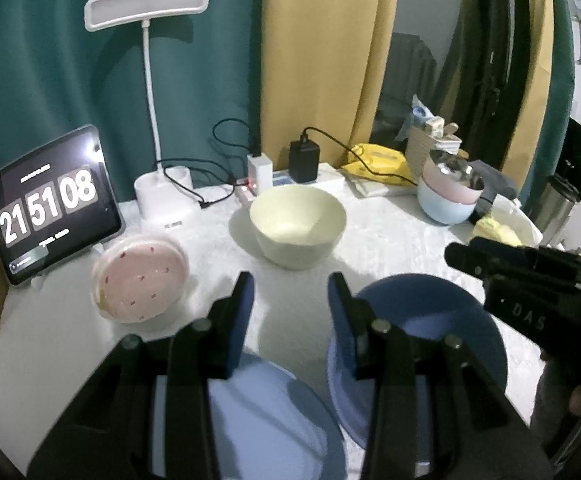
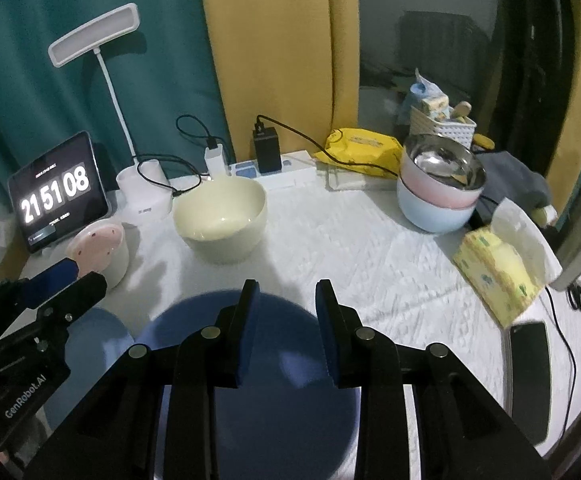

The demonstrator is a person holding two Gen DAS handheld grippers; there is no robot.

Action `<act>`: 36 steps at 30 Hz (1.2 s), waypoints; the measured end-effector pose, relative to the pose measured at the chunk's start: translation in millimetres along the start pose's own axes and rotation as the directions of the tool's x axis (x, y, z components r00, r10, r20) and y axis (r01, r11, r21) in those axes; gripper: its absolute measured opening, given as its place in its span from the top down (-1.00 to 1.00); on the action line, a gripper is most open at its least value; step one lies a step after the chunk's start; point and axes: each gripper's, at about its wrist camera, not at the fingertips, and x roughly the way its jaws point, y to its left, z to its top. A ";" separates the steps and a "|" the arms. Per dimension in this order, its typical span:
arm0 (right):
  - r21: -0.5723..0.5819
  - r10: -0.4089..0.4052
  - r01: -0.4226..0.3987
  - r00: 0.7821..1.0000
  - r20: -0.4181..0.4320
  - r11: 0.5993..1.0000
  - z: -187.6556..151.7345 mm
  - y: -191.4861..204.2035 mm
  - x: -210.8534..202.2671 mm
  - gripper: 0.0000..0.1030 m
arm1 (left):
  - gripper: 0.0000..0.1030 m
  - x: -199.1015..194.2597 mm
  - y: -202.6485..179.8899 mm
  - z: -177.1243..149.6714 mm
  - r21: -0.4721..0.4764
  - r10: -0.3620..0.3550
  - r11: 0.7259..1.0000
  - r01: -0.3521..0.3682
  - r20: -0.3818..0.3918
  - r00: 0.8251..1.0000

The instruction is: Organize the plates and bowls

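Nearest on the table [image 2: 370,264] lay two plates side by side, the smaller plate [image 2: 102,340] left of the larger plate [image 2: 282,400]. Farther back, the big bowl [image 2: 220,222] sat mid-table, with the lidded bowl [image 2: 102,248] to its left. Behind that one the tablet [image 2: 56,196] leaned at the far left, the lamp [image 2: 142,192] just right of it. Far right stood a stack of bowls [image 2: 438,196], one nested in another, a basket [image 2: 444,126] behind it. The tissue pack [image 2: 494,272] lay near right, a phone [image 2: 530,376] nearer still.
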 end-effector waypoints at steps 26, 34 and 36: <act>-0.025 0.041 -0.042 0.998 -0.054 0.999 61.6 10.4 76.9 0.41 | 0.23 72.7 13.4 46.1 -0.013 0.047 0.999 -0.048 -0.062 0.997; 0.006 0.061 -0.061 0.992 -0.113 0.998 71.2 7.9 116.1 0.41 | 0.23 116.6 22.1 50.7 -0.024 0.060 0.998 -0.064 -0.121 0.991; 0.021 0.064 -0.062 0.989 -0.133 0.998 71.6 6.1 127.7 0.41 | 0.23 125.6 25.2 51.2 -0.031 0.060 0.997 -0.065 -0.133 0.989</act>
